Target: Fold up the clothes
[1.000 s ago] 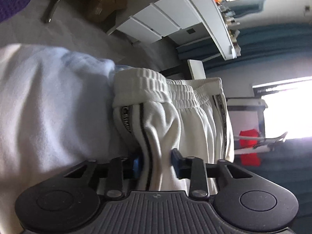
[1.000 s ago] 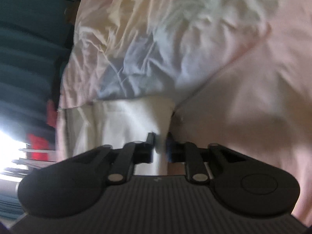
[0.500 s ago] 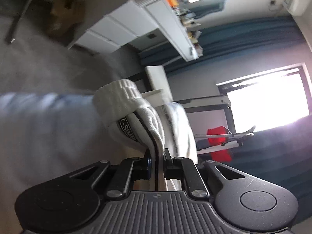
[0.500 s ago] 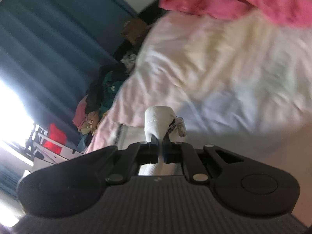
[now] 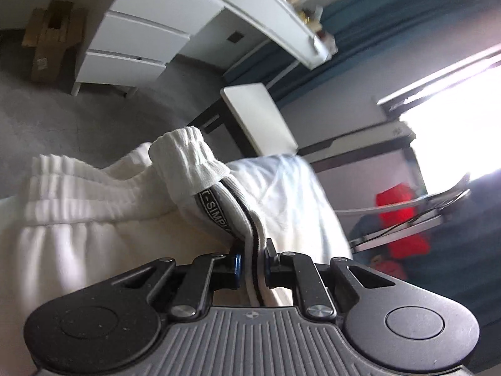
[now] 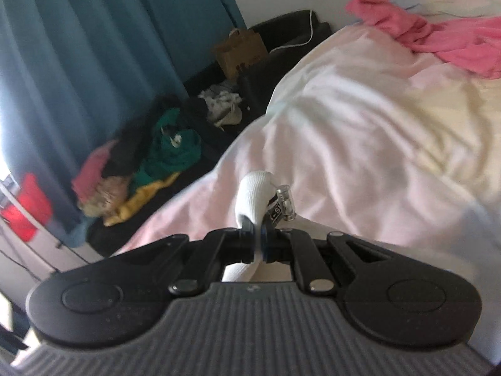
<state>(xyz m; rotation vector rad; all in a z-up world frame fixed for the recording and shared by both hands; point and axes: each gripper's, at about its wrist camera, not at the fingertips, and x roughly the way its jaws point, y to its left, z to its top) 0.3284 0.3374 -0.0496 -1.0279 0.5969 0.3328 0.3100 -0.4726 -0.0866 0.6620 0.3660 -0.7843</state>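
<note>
White sweatpants (image 5: 94,206) with a ribbed elastic waistband and a dark lettered side stripe hang lifted in the left wrist view. My left gripper (image 5: 252,261) is shut on the striped side seam just below the waistband. In the right wrist view my right gripper (image 6: 257,244) is shut on another white fold of the sweatpants (image 6: 253,197), with a clear drawstring toggle (image 6: 285,202) beside it. The cloth between the two grippers is hidden.
A bed with a pale pink sheet (image 6: 360,131) fills the right. A pink garment (image 6: 438,44) lies on it far off. A heap of clothes (image 6: 150,163) lies by teal curtains. A white drawer unit (image 5: 125,47) and desk (image 5: 256,22) stand beyond the floor.
Both grippers have closed tight on the sweatpants and lifted them off the bed. Both views have swung up from the bed surface toward the room.
</note>
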